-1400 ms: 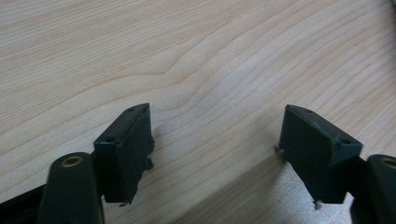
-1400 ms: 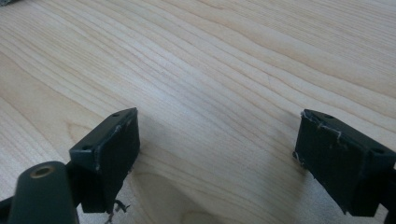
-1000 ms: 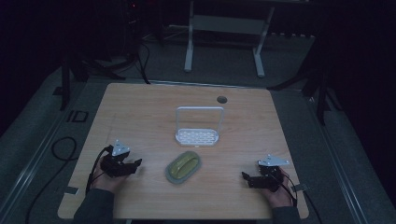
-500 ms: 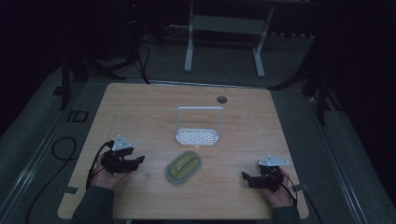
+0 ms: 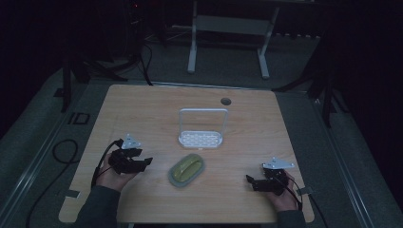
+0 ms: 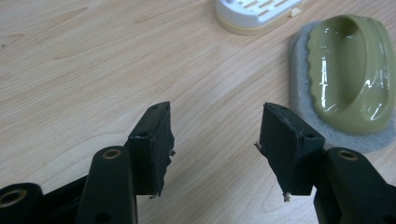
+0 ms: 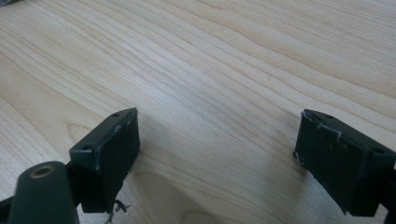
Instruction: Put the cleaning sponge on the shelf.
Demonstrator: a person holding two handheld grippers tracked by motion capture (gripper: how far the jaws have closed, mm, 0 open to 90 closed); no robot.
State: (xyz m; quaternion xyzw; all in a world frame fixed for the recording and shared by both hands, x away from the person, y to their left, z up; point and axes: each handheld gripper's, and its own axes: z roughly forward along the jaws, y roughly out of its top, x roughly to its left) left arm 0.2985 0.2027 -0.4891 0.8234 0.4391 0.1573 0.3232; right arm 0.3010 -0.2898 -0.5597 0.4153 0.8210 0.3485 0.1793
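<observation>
Olive-green scrubber (image 6: 351, 77) lies untouched as the left gripper (image 6: 215, 140), jaws narrowing on nothing, lifts; right gripper (image 7: 217, 154) spread.

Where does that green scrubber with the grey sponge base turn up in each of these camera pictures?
High view: the green scrubber lies at table centre, toward the near edge, just in front of the white rack.
Left gripper view: upper right, beyond the left tool.
Right gripper view: bare wood there, no scrubber.
Shared landmark: the white rack.
</observation>
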